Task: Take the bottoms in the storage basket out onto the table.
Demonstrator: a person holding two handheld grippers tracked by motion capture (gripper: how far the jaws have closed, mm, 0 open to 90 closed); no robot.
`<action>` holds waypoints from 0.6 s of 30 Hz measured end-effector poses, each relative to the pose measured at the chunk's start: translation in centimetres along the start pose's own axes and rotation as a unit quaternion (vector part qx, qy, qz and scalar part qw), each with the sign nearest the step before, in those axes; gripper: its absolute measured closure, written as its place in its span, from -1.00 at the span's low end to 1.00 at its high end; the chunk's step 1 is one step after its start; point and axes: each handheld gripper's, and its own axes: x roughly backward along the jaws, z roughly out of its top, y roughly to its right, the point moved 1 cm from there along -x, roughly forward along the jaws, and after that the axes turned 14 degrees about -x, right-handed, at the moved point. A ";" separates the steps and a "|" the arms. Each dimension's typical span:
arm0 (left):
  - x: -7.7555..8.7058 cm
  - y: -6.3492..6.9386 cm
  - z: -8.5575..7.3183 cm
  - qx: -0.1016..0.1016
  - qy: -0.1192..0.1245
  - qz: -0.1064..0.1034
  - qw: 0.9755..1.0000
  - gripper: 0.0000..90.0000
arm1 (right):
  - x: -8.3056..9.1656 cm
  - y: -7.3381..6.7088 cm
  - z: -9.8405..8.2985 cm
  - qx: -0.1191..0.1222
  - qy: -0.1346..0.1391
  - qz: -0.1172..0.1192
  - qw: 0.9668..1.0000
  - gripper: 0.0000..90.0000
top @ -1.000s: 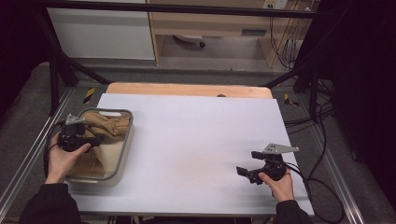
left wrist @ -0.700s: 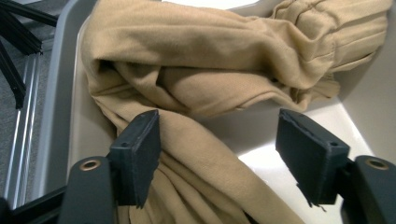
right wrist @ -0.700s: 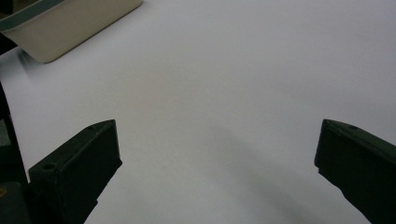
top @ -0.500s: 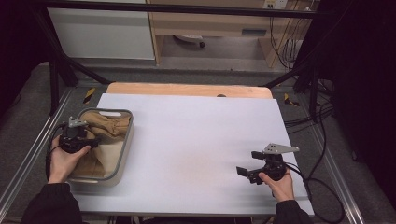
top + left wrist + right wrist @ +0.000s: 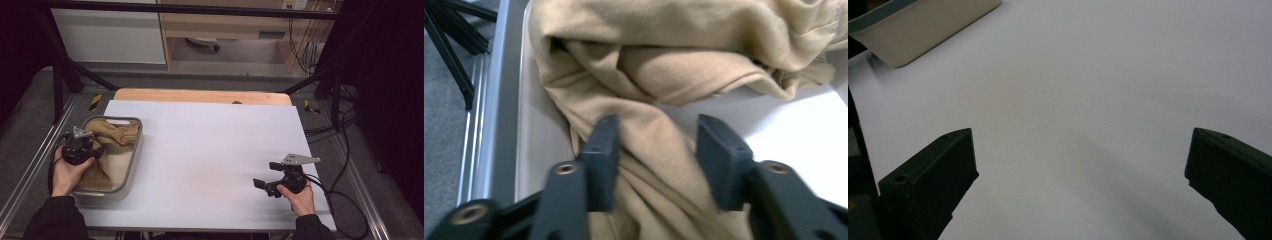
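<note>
Left gripper (image 5: pixel 659 160) has just been closing around a cloth (image 5: pixel 664 165) fold between its jaws, not yet pinched; right gripper (image 5: pixel 266 185) open, well apart.

Tan cloth (image 5: pixel 684 75) runs off the top and right edges of the left gripper view — full extent unreadable. Left gripper (image 5: pixel 659 150) jaws blurred; whether the pads press the fold between them, cannot tell. Bin (image 5: pixel 923 25) cut off at the right gripper view's top-left corner. High view — left gripper covers part of the cloth.
</note>
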 end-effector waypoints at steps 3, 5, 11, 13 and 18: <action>-0.1 -0.1 -0.3 0.007 -0.008 -0.004 1.000 0.42 | 0.0 0.0 0.0 0.000 0.000 0.000 1.000 -0.98; -0.1 -0.2 -0.4 0.013 -0.009 -0.012 1.000 0.56 | 0.0 0.0 0.0 0.000 0.000 0.000 1.000 -0.98; 0.0 -0.1 -0.3 0.015 -0.010 -0.025 1.000 0.91 | 0.0 0.0 0.0 -0.002 0.001 0.000 1.000 -0.98; 0.1 -0.1 -0.2 0.015 -0.006 -0.032 0.999 0.94 | 0.0 0.0 0.0 0.000 -0.001 0.000 1.000 -0.99; 0.6 0.4 0.1 0.006 0.017 -0.061 0.998 0.95 | 0.0 0.0 0.0 -0.002 0.001 0.000 1.000 -0.98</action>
